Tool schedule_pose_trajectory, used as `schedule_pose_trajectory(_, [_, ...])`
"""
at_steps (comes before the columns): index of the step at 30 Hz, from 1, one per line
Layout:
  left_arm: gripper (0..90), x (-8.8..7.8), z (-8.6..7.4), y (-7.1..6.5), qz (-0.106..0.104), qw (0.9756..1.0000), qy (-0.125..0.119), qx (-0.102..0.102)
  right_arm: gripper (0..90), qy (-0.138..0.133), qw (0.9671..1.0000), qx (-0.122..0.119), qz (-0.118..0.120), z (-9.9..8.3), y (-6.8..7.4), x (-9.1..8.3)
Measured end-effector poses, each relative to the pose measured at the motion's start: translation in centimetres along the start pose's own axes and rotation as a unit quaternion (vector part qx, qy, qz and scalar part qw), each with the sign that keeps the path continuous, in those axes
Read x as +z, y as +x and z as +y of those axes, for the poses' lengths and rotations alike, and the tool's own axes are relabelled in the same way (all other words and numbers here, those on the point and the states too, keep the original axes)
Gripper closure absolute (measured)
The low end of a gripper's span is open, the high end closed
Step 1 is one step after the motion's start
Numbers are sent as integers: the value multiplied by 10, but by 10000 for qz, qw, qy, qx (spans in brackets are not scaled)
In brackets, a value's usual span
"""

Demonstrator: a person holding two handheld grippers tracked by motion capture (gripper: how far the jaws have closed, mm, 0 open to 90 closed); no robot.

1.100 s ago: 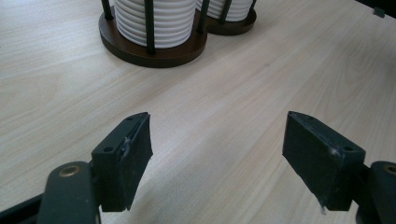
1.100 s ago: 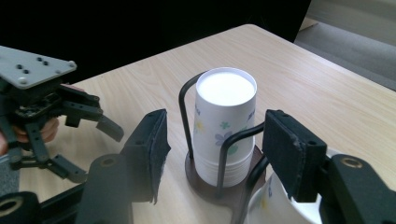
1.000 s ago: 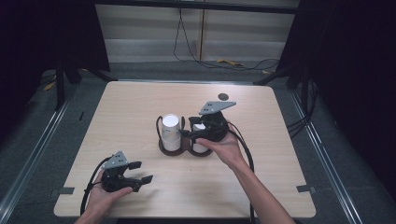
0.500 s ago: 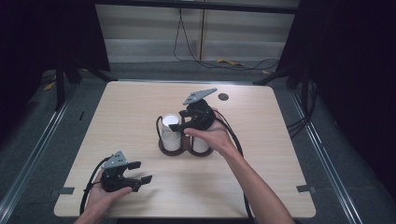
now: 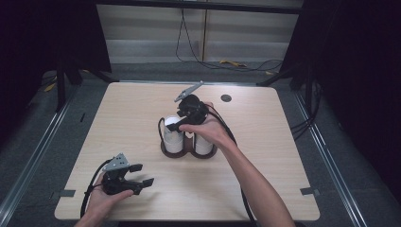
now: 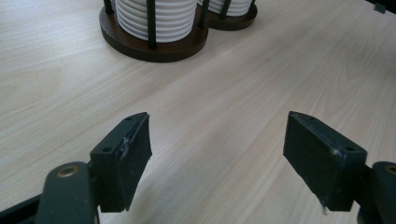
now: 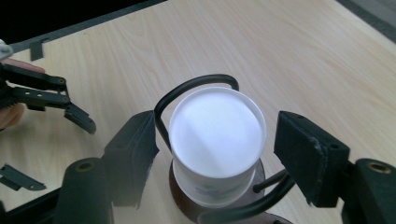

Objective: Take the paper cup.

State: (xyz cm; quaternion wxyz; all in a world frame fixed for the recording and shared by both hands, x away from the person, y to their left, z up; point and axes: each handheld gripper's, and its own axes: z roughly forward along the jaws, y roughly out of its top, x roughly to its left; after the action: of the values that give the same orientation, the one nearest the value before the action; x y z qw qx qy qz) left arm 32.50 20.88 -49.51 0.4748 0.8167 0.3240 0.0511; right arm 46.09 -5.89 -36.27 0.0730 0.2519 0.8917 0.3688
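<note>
Cup stack [image 7: 217,144]: R gripper [image 7: 215,147] now over it.
Jaws just opened, straddling it, no contact; you've shifted from right stack. L gripper [image 5: 137,176] wide, idle.

In the high view, at frame centre, the right hand [image 5: 208,130] and right gripper [image 5: 176,126] cover the tops of the two white cup stacks [image 5: 174,137], so whether the pads touch a cup cannot be told there. The left gripper view cuts the stacks and their dark holder [image 6: 154,46] off at its top edge. In the right gripper view the near jaw at lower left is blurred, and the holder's base [image 7: 187,200] runs off the bottom edge.
</note>
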Motion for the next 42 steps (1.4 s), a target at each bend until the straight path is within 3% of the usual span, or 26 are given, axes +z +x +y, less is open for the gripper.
schedule_pose_trajectory(2, [232, 0, 0, -1, 23, 10000, 24, 30, 326, 53, 9999, 2, 141, 2, -1, 1])
schedule_pose_trajectory(4, [232, 1, 0, -1, 17, 10000, 28, 33, 315, 86, 9999, -51, 91, 4, -1, 2])
schedule_pose_trajectory(11, [232, 1, 0, -1, 14, 10000, 33, 15, 260, 426, 9987, 22, 264, 9, -9, 10])
schedule_pose_trajectory(22, [232, 0, 1, 0, 16, 10000, 39, 20, 262, 897, 9953, -108, 359, 18, -11, 19])
schedule_pose_trajectory(31, [232, -1, 1, 1, 18, 10000, 29, 13, 321, 1160, 9925, -248, 283, 17, -9, 28])
schedule_pose_trajectory(42, [231, -1, 1, 0, -8, 10000, 51, 21, 305, 1411, 9890, -349, 284, 18, -8, 35])
